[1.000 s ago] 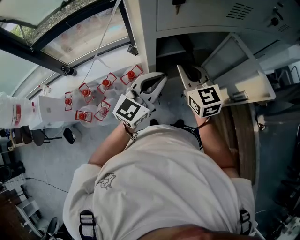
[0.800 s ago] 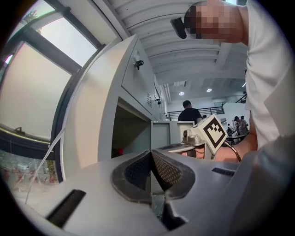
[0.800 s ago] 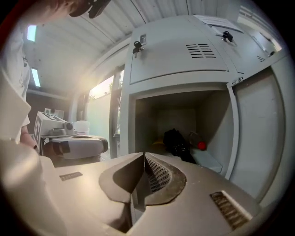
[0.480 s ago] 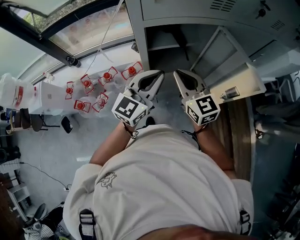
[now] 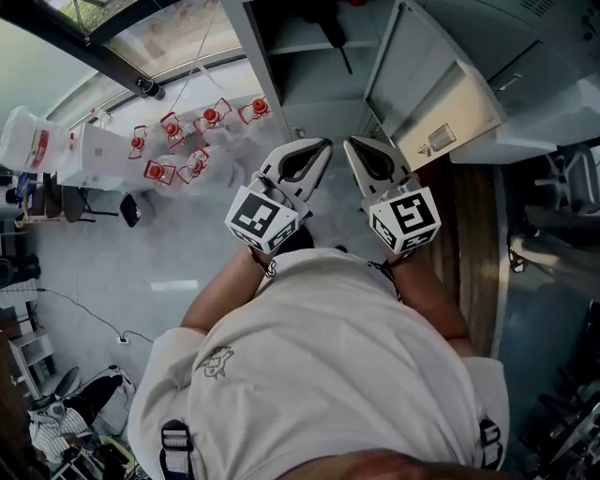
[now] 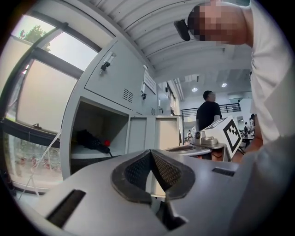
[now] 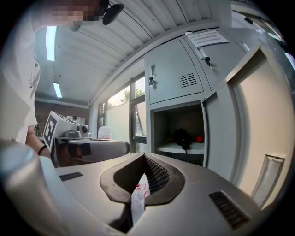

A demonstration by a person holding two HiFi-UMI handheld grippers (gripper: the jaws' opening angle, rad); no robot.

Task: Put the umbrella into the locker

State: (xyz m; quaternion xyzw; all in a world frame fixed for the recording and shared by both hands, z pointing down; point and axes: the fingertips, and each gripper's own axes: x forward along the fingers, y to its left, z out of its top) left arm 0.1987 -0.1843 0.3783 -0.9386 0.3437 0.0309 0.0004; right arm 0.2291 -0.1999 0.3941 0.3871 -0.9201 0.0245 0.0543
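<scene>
The black folded umbrella (image 6: 92, 140) with a red tip lies on the shelf inside the open grey locker (image 6: 103, 83). In the right gripper view the umbrella (image 7: 184, 137) shows deep in the same compartment. From above, its dark shape (image 5: 325, 19) is at the top edge. My left gripper (image 6: 151, 152) and right gripper (image 7: 144, 157) are both shut with nothing between their tips. They are held side by side, level, well short of the locker: left gripper (image 5: 324, 144), right gripper (image 5: 348, 142).
The locker door (image 5: 433, 86) stands swung open to the right. Several red-capped bottles (image 5: 178, 150) sit on the floor by the window at left. A person (image 6: 208, 113) stands far down the room. A wooden strip (image 5: 473, 244) runs along the right.
Both grippers have drawn back from the locker together, still shut. The locker opening and its door now sit farther off, higher in the head view.
</scene>
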